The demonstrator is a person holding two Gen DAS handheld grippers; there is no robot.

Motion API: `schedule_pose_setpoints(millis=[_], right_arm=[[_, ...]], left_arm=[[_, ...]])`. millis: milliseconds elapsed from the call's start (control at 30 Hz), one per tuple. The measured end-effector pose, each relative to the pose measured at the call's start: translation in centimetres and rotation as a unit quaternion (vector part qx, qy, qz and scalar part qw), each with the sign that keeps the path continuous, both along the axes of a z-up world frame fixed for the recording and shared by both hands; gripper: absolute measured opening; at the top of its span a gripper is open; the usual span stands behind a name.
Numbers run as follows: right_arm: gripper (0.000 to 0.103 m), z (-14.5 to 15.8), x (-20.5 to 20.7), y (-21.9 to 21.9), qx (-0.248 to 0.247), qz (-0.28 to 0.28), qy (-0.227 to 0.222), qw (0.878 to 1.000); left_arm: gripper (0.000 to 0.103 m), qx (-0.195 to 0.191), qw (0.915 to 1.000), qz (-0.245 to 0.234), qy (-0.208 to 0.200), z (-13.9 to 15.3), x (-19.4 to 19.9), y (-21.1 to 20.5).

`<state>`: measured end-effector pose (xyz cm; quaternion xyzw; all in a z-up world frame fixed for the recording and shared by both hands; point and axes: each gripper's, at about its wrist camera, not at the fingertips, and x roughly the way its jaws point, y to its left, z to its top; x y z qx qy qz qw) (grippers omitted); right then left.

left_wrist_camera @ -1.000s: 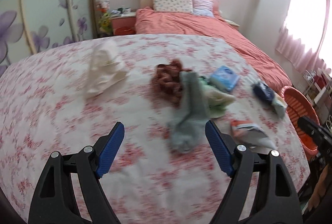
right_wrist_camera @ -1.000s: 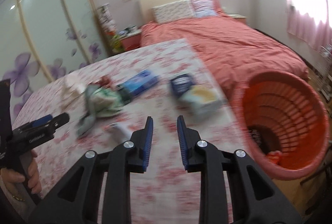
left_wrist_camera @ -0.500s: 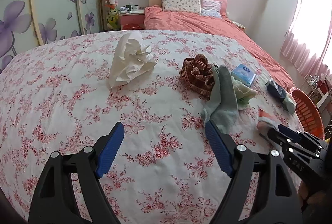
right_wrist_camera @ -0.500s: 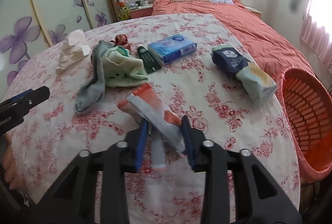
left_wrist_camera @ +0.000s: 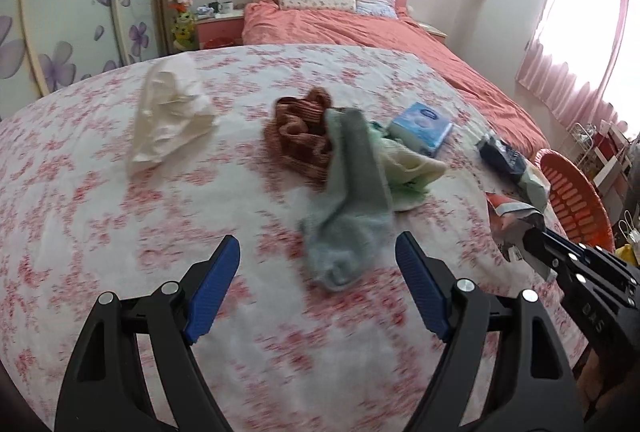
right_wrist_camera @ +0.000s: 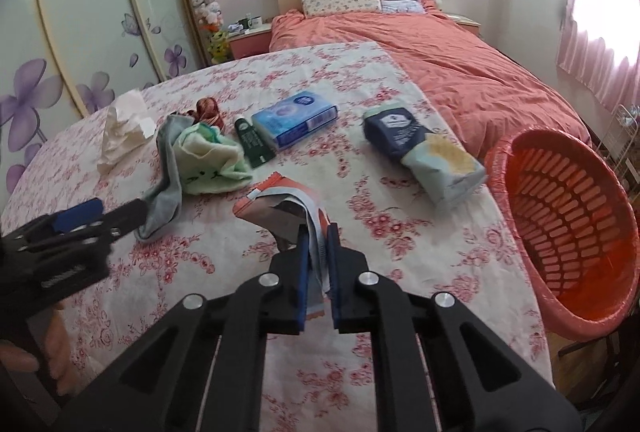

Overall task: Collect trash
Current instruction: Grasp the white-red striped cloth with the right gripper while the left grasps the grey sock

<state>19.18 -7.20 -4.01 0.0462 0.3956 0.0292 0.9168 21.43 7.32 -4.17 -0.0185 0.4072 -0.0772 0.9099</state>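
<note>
Right gripper [right_wrist_camera: 318, 264] has its jaws clamped on the orange-and-white wrapper [right_wrist_camera: 280, 206], low centre of the right wrist frame. Grip is on the near edge, so the rest of the pack sticks out forward and up, clear of the floral tablecloth [right_wrist_camera: 400, 232]. That looks like a carry hold: pinch one end, let the body hang free, swing to the orange basket [right_wrist_camera: 568, 232] at the right edge of the frame, just off the table rim.

Left gripper [left_wrist_camera: 318, 286] hangs above the cloth with jaws wide apart, nothing between them, lined up toward the grey sock [left_wrist_camera: 348, 208] in frame centre. Probably parked ready for the next pick.

Wrapper: crumpled, flattened foil pouch, orange top edge with a zigzag cut, white and grey panels, dark inner face showing where it's torn open. Light and floppy by the look of it; should drop cleanly once released.

In the right wrist view, other candidates sit on the table: crumpled white tissue [right_wrist_camera: 122, 126] upper left, blue tissue pack [right_wrist_camera: 294, 118] centre, dark-blue snack bag [right_wrist_camera: 424, 150] right of centre. Basket interior is only partly visible.
</note>
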Motion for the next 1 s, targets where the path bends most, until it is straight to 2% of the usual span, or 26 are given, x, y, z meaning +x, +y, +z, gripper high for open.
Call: schedule_pose_setpoints(millis=[100, 267, 300, 333, 400, 433, 533, 733, 1000], right_arm=[[0.009, 0.1, -0.3, -0.5, 0.001, -0.004, -0.001, 1.000], [0.010, 0.1, -0.5, -1.5, 0.008, -0.011, 0.001, 1.000], [0.010, 0.0, -0.5, -1.7, 0.010, -0.013, 0.002, 1.000], [0.010, 0.0, -0.5, -1.8, 0.011, -0.015, 0.003, 1.000], [0.010, 0.0, -0.6, -2.0, 0.012, -0.016, 0.003, 1.000], [0.010, 0.1, -0.6, -2.1, 0.012, -0.017, 0.002, 1.000], [0.010, 0.4, -0.9, -2.3, 0.012, -0.018, -0.003, 1.000], [0.010, 1.5, -1.3, -2.7, 0.017, -0.023, -0.015, 0.999], [0.010, 3.2, -2.1, -3.4, 0.017, -0.029, -0.033, 0.999]], left_arm=[[0.078, 0.012, 0.9999, 0.002, 0.006, -0.5, 0.8, -1.1], [0.069, 0.017, 0.9995, 0.014, 0.022, -1.2, 1.8, -1.3], [0.062, 0.018, 0.9995, 0.012, 0.025, -1.3, 1.8, -1.4], [0.045, 0.022, 0.9993, 0.008, 0.031, -1.6, 1.9, -1.4], [0.030, 0.020, 0.9991, 0.005, 0.037, -1.6, 1.8, -1.2], [0.019, 0.014, 0.9993, 0.005, 0.034, -1.5, 1.6, -0.8], [0.015, 0.009, 0.9996, 0.004, 0.027, -1.0, 1.2, 0.2], [0.014, 0.007, 0.9998, 0.020, 0.007, 0.8, 0.4, 2.6], [0.014, 0.001, 0.9995, 0.020, -0.026, 3.9, -0.4, 2.8]])
